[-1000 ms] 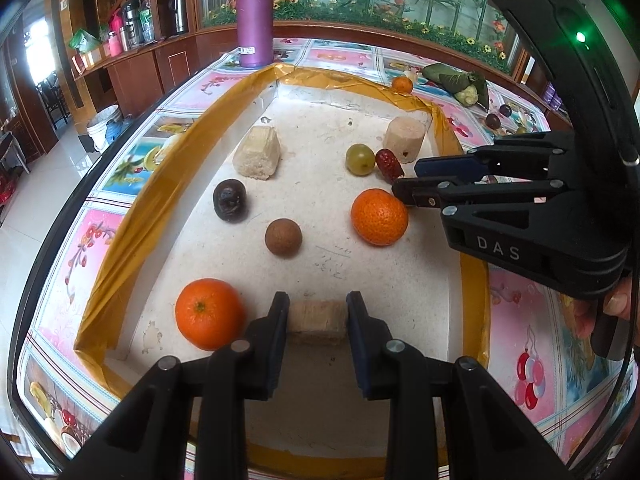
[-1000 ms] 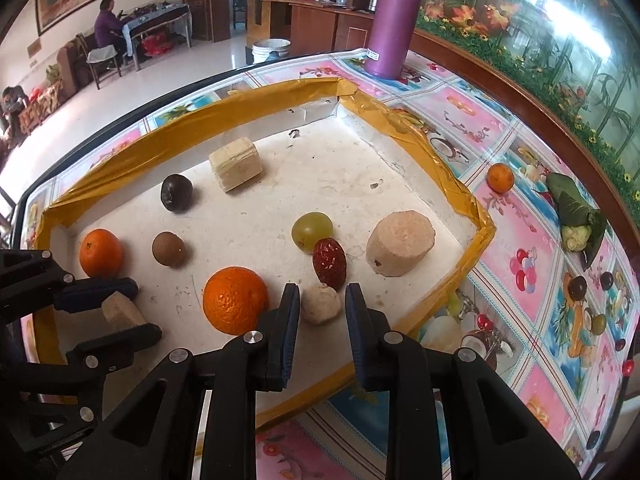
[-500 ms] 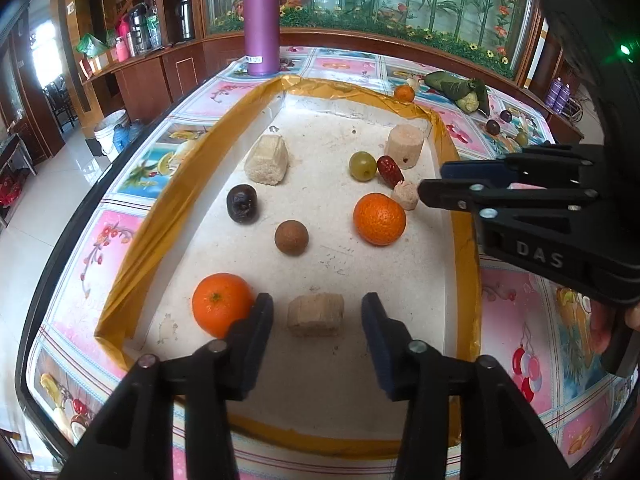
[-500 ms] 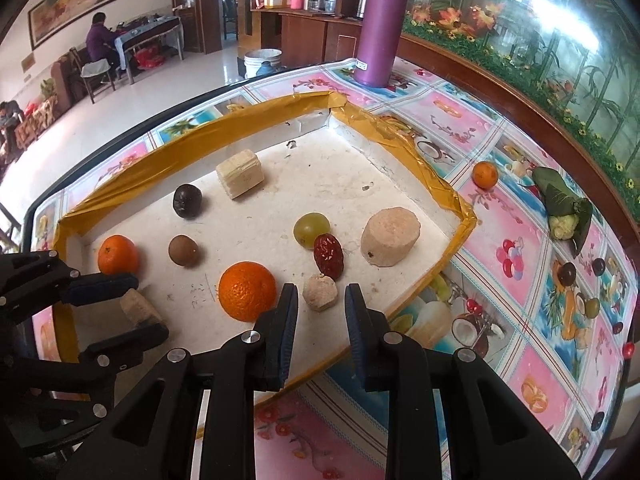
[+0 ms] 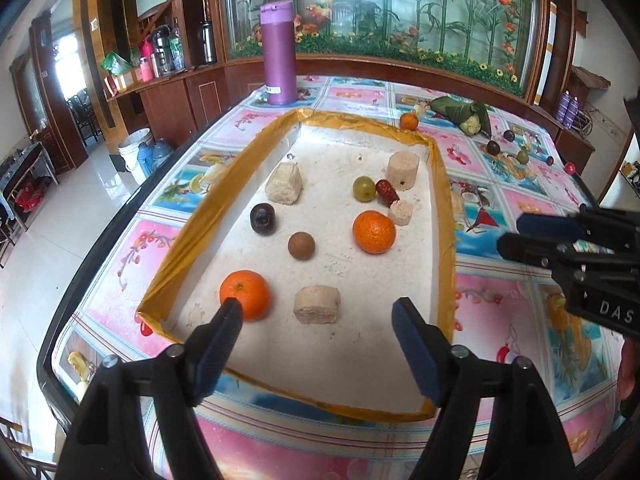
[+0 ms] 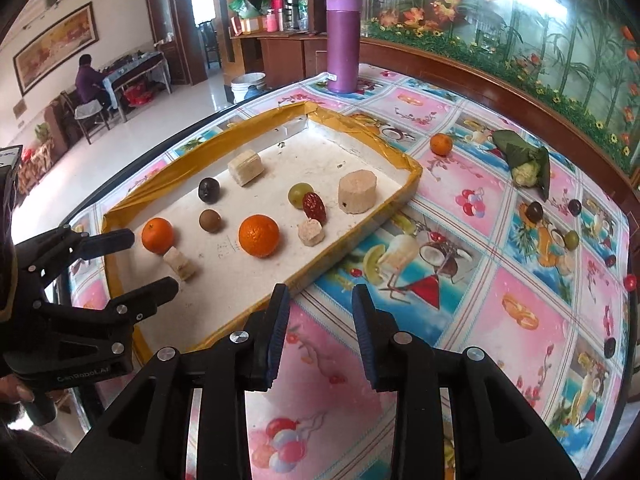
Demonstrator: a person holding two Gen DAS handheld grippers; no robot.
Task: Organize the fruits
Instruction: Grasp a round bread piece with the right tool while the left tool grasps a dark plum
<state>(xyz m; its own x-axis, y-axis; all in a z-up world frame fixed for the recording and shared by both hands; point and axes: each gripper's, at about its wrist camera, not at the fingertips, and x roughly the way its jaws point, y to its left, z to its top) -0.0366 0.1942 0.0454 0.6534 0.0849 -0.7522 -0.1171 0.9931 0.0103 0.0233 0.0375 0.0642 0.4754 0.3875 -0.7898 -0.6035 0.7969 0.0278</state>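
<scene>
Left wrist view: left gripper point(image 5: 316, 314) jaws wide and opening, gripping nothing; tan block point(image 5: 317, 305) lies free on the tray point(image 5: 182, 236) floor between the tips. Near orange point(image 5: 245, 294) just left of the block, by the left finger. Farther in: brown ball point(image 5: 301, 245), dark fruit point(image 5: 263, 219), second orange point(image 5: 373, 231), small tan piece point(image 5: 401, 213), red date point(image 5: 387, 192), green grape point(image 5: 363, 188), two bigger tan blocks at the far end.

Right wrist view: right gripper point(image 6: 320, 320) jaws narrow, opening, empty, over the surface point(image 6: 500, 292) just off the tray's near right edge. Loose fruit scattered on the surface to the right; purple bottle point(image 6: 343, 42) beyond the tray.
</scene>
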